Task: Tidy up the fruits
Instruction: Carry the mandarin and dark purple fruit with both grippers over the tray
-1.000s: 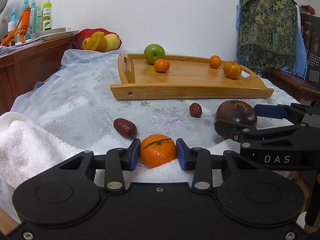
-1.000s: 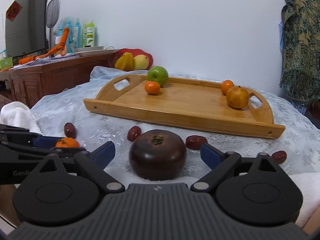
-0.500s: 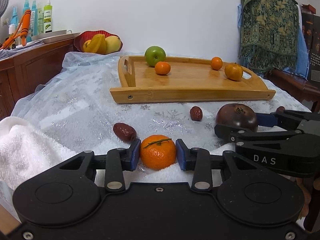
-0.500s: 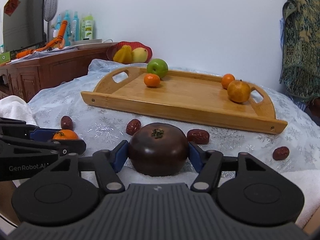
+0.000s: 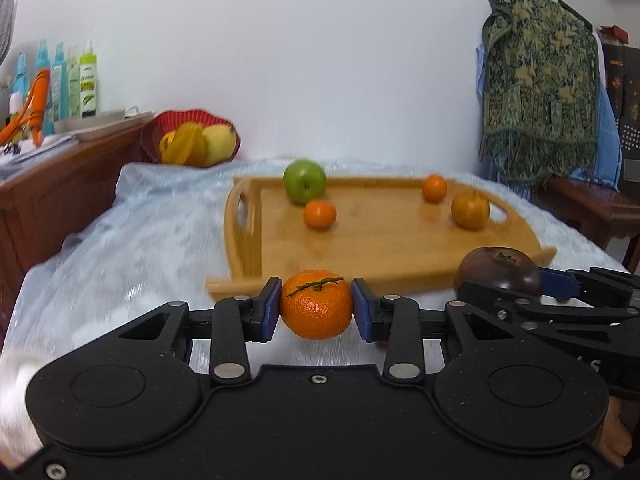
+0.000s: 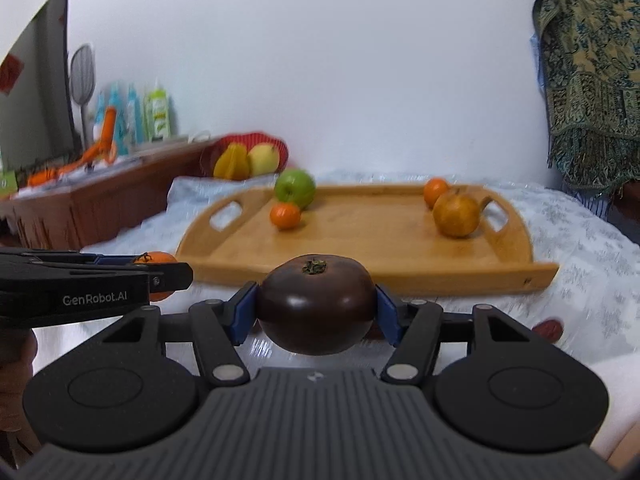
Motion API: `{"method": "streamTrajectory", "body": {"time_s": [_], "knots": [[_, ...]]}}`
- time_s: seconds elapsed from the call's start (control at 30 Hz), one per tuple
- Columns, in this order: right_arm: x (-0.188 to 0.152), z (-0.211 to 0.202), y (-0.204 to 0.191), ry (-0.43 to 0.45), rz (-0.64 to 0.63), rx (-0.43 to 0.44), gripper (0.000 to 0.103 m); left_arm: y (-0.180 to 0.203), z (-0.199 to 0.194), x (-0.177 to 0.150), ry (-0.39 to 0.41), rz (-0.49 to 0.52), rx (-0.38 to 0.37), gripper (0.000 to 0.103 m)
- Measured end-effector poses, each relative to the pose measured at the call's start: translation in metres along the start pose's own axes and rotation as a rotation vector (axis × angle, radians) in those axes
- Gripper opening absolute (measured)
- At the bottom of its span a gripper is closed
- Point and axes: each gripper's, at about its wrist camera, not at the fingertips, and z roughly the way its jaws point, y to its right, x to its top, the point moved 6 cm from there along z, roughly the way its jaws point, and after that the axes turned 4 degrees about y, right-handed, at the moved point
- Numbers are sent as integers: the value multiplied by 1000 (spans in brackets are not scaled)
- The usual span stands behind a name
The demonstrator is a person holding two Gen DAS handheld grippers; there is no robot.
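My left gripper [image 5: 316,313] is shut on a small mandarin [image 5: 316,304] with a stem, held in the air just before the near edge of the wooden tray [image 5: 380,240]. My right gripper [image 6: 316,314] is shut on a dark purple tomato-like fruit [image 6: 316,304], also off the table; its blue pads press both sides. In the left wrist view that fruit [image 5: 498,270] shows at the right. On the tray lie a green apple [image 5: 305,187], two small oranges [image 5: 319,214] [image 5: 434,188] and a larger orange fruit [image 5: 470,210].
A red basket of yellow fruit [image 5: 192,142] stands behind the tray's left end. A wooden sideboard [image 5: 60,184] with bottles [image 5: 76,80] runs along the left. A patterned cloth [image 5: 540,92] hangs at the right. A red date [image 6: 550,327] lies on the tablecloth; a white towel [image 5: 16,392] is near left.
The right jaws closed from wide open onto the dark fruit. Both grippers then rose off the towel with their fruit and moved toward the tray; the dates dropped out of view.
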Motion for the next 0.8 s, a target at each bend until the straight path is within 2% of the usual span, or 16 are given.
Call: {"method": "streamTrajectory", "body": {"time_s": [0.23,0.33,0.47,0.67,0.8], "knots": [[32,23,43,18,56,-100,64,2,36,39,5,-10,-17,35],[40,35,61,-3,70,-149,64,4,58,51,-15,-27,-33,35],[46,52,83,-50,101,-202,64,9,85,62,-34,-2,-37,35],[43,73,101,-108,128,-265,64,14,118,60,-77,-3,-37,35],[39,80,100,-128,130,-272,64,14,131,51,-112,-8,-36,35]]}}
